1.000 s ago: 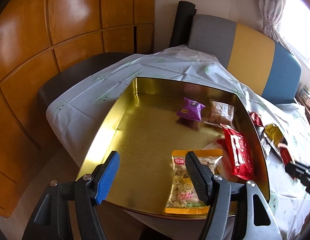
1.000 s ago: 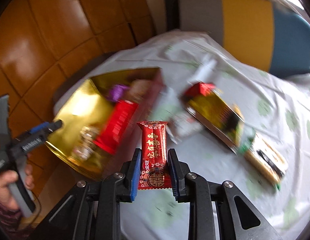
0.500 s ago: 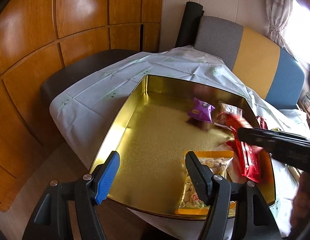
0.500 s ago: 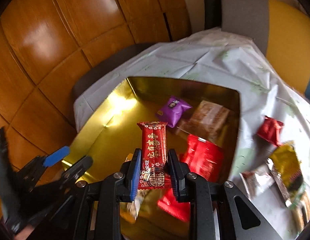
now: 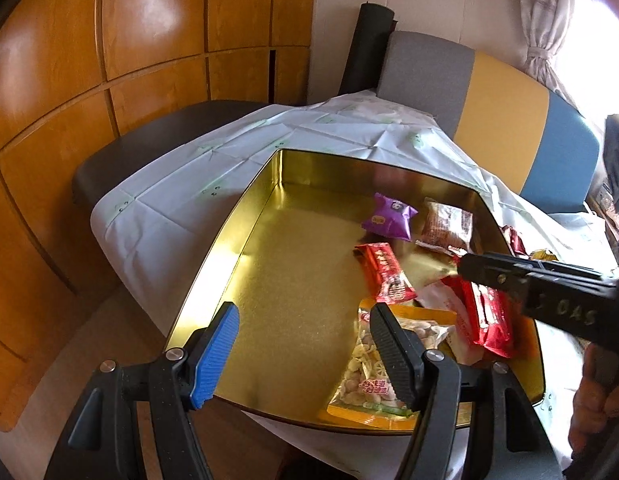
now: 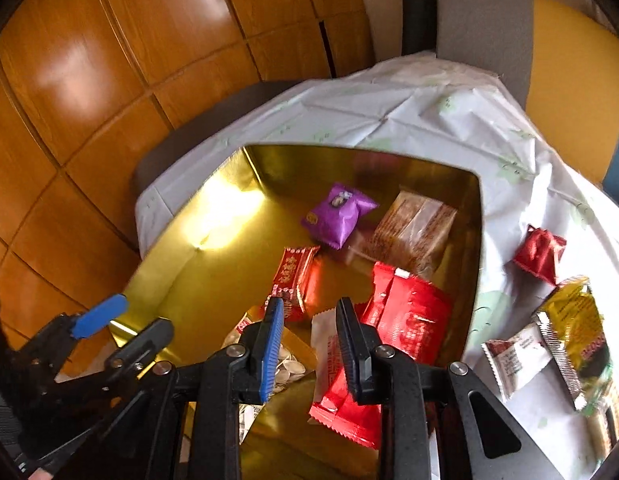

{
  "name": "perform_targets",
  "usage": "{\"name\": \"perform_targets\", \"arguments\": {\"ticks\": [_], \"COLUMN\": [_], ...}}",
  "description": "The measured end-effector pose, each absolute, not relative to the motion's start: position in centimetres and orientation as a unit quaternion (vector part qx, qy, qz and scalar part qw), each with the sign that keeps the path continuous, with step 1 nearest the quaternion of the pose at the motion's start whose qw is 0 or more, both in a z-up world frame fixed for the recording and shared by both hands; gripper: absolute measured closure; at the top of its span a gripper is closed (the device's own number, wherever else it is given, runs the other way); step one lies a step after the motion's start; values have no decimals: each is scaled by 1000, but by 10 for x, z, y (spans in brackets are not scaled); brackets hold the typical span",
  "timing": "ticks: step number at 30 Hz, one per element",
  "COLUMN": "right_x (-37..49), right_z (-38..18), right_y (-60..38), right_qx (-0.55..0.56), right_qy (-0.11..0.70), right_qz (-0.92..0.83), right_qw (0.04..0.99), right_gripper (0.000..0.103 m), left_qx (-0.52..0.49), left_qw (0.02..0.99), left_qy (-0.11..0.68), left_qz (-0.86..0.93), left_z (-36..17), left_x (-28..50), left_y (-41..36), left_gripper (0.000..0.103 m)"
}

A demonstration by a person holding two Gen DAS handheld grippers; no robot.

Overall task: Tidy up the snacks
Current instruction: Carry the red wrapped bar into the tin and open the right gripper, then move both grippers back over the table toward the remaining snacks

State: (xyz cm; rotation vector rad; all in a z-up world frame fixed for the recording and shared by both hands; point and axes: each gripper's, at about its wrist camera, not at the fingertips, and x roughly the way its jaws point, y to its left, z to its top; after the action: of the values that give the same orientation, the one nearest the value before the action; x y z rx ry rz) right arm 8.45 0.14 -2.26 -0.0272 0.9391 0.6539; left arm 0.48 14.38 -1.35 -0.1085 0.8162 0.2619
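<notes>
A gold tin (image 5: 237, 216) sits on the white-clothed table. A slim red packet (image 5: 385, 276) lies loose on its floor, also seen in the right wrist view (image 6: 293, 280). My right gripper (image 6: 309, 304) hangs over the tin just behind that packet, jaws a narrow gap apart with nothing between them; it enters the left wrist view from the right (image 5: 469, 268). My left gripper (image 5: 303, 312) stands wide open and empty over the tin's near edge, above an orange bag of nuts (image 5: 369, 380). A purple packet (image 5: 389, 218), a brown cake packet (image 5: 445, 226) and a large red packet (image 5: 487, 316) also lie inside.
On the cloth right of the tin lie a small red pouch (image 6: 541, 252), a gold-yellow packet (image 6: 577, 320) and a white and dark-red packet (image 6: 513, 360). A grey, yellow and blue chair back (image 5: 505, 120) stands behind the table, wooden panels (image 5: 109, 60) to the left.
My right gripper carried the slim red packet from the cloth to over the tin and let it go; it now lies on the tin floor. The left gripper stayed put.
</notes>
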Motion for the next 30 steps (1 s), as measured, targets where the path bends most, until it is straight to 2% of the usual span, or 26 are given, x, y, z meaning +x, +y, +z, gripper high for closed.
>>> {"name": "perform_targets", "arguments": {"ticks": [3, 7, 10, 23, 30], "right_x": [81, 70, 65, 62, 63], "right_z": [-12, 0, 5, -5, -6], "right_y": [-10, -28, -44, -117, -155], "right_qx": [-2, 0, 1, 21, 21], "right_qy": [429, 408, 400, 409, 409], "right_qz": [308, 297, 284, 222, 189], "right_qw": [849, 863, 871, 885, 893], "right_gripper": [73, 63, 59, 55, 50], "left_qx": [-55, -52, -44, -23, -15], "left_qw": [910, 912, 913, 913, 912], "left_qy": [392, 389, 389, 395, 398], "left_qz": [122, 120, 119, 103, 95], "left_z": [-10, -7, -6, -5, -7], "left_x": [4, 2, 0, 0, 0], "left_y": [142, 139, 135, 116, 108], "left_gripper": [35, 35, 35, 35, 35]}}
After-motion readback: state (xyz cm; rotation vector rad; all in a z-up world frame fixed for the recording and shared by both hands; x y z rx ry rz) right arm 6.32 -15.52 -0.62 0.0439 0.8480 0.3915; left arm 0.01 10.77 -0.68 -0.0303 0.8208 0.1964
